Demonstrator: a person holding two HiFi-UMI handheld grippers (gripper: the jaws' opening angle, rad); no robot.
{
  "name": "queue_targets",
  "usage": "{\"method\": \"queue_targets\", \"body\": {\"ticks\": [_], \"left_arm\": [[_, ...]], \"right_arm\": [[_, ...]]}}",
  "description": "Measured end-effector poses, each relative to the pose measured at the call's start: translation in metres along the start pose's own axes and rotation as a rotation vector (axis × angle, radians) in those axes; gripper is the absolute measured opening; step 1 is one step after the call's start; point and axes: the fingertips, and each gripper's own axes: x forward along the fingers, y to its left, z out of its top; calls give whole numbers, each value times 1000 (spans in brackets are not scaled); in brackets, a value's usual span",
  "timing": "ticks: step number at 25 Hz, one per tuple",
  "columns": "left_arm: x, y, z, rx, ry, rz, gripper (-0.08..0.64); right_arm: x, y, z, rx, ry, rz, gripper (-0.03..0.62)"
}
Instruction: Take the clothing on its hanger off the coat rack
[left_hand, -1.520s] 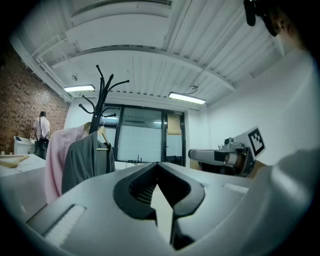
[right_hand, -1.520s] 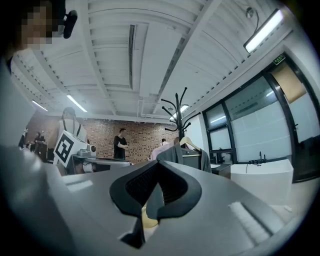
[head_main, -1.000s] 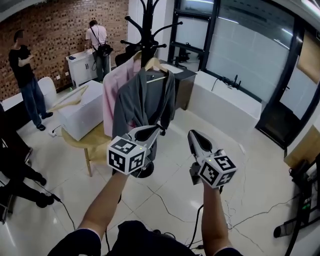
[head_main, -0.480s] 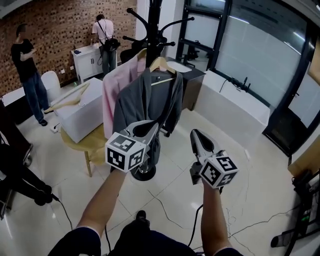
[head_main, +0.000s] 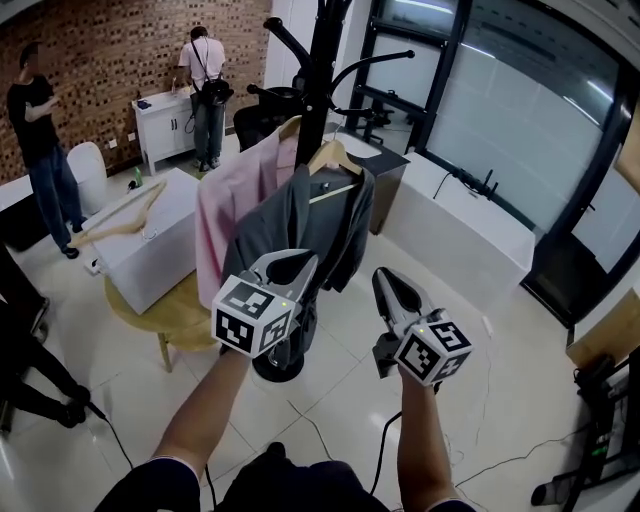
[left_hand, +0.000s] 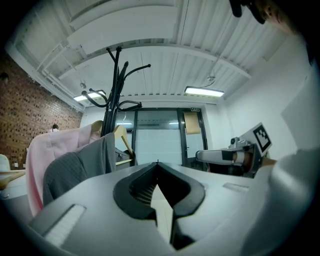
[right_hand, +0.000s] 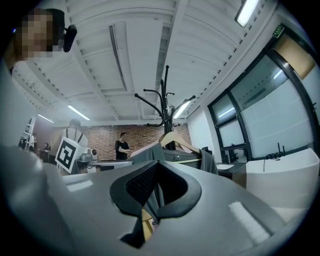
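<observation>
A black coat rack (head_main: 322, 60) stands ahead with a grey jacket (head_main: 310, 215) on a wooden hanger (head_main: 335, 157) and a pink jacket (head_main: 235, 195) behind it to the left. My left gripper (head_main: 303, 262) is shut and empty, its tip just in front of the grey jacket's lower part, apart from it. My right gripper (head_main: 384, 279) is shut and empty, to the right of the jacket's hem. In the left gripper view the grey jacket (left_hand: 75, 170) hangs left of the closed jaws (left_hand: 157, 160). In the right gripper view the hanger (right_hand: 175, 142) shows above the closed jaws (right_hand: 157, 160).
A white box (head_main: 150, 240) with a loose wooden hanger (head_main: 120, 215) sits on a round wooden table (head_main: 150, 315) left of the rack. Two people (head_main: 40, 150) stand at the back left. A low white counter (head_main: 460, 230) runs right of the rack. Cables (head_main: 330, 440) lie on the floor.
Both grippers and the head camera have moved forward toward the coat rack; the jackets now appear larger and nearer. Both grippers stayed shut.
</observation>
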Motion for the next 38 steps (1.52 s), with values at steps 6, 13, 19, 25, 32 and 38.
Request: {"method": "queue_targets", "body": {"ticks": [6, 13, 19, 25, 32, 38], "left_arm": [[17, 29, -1, 9, 12, 58, 12], [20, 46, 2, 15, 22, 152, 12], [21, 66, 26, 126, 45, 230, 32], [28, 89, 61, 335, 135, 308, 200], [70, 127, 49, 428, 382, 289, 269], [98, 142, 38, 446, 503, 263, 273]], "right_arm": [[35, -9, 2, -11, 0, 49, 2], [55, -10, 3, -27, 30, 136, 2], [62, -7, 9, -28, 19, 183, 2], [65, -5, 5, -12, 20, 206, 2], [62, -17, 9, -9, 11, 184, 2], [52, -28, 12, -5, 1, 153, 2]]}}
